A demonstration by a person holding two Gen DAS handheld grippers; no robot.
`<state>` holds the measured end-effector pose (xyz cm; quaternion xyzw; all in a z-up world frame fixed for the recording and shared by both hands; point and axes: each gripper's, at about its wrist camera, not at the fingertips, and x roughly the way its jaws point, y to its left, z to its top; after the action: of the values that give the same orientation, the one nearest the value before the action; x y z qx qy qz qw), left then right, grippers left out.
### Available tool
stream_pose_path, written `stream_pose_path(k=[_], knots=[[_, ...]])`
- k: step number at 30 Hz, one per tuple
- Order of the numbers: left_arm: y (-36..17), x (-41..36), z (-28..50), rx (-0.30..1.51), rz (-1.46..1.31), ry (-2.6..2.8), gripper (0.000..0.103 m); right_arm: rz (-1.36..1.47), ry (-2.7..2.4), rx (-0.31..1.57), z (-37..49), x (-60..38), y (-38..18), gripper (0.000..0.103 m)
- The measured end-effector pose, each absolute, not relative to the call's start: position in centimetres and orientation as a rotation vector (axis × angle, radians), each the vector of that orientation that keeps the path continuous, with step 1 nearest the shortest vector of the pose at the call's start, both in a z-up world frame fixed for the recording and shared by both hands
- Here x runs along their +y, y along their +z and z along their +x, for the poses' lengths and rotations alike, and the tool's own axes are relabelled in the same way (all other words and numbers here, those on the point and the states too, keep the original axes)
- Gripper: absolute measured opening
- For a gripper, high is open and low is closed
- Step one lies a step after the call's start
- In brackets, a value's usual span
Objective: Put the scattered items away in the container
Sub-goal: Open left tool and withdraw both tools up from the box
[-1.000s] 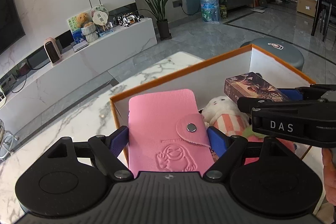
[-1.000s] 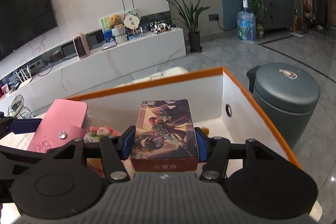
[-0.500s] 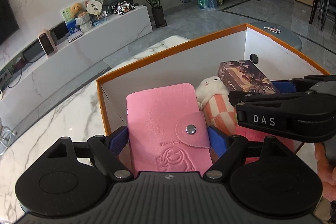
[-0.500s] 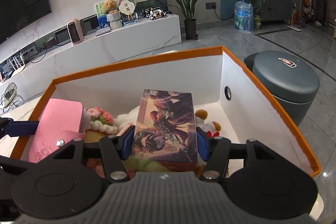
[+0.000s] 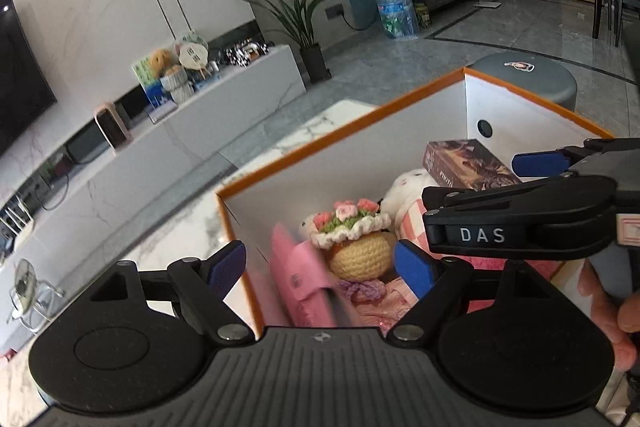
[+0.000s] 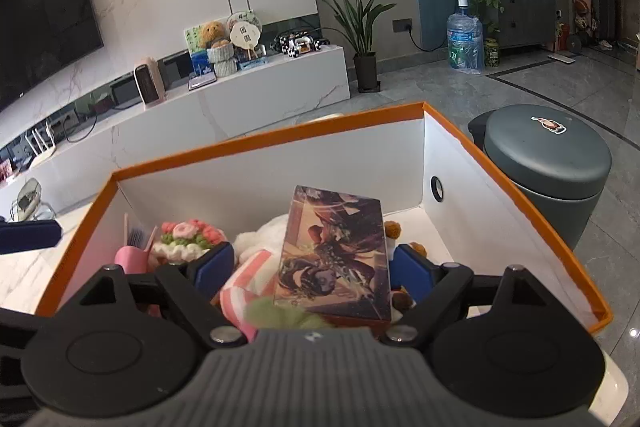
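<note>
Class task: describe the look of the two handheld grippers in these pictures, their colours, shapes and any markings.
Both are matte black plastic. The left gripper has a ribbed grey-black body, two round discs with angled linkage arms and silver pivot screws, and blue ridged fingers. The right gripper is built the same; seen side-on, it bears white "DAS" lettering.

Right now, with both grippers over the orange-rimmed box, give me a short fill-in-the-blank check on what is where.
1. The illustrated card box lies on the soft toys inside the orange-rimmed white box, between the ____ jaws of the right gripper.
2. The pink leather wallet stands in the box against its ____ wall.
3. The crocheted flower pot is topped with ____ flowers.
4. The left gripper holds ____.

Missing words: open; left; pink; nothing
</note>
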<state>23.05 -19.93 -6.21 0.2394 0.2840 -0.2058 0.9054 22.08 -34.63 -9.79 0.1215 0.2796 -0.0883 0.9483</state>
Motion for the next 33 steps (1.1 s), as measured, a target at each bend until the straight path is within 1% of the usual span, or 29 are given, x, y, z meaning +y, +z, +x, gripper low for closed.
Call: stream_pose_path(k=[9,13,18,25,33], knots=[[-3.0,-18.1,20.0,0.488,0.459,-0.397,0.096,0.281,-0.232,0.481,19.9,-34.0,-8.1,0.092],[-1.3,-17.2,18.6,0.447,0.395,-0.390,0.096,0.292,-0.257,0.437,17.7,-33.5,-6.5,0.093],[1.6,-15.8,16.6,0.376,0.286,-0.396,0.096,0.381,-0.244,0.418,14.8,-33.6,-4.0,0.093],[4.5,-13.0,14.0,0.306,0.145,-0.388,0.097,0.313,-0.256,0.344,10.3,-31.6,0.0,0.096],[5.4,-10.8,11.5,0.259,0.111,-0.383,0.098,0.244,-0.291,0.258,6.2,-28.9,3.0,0.097]])
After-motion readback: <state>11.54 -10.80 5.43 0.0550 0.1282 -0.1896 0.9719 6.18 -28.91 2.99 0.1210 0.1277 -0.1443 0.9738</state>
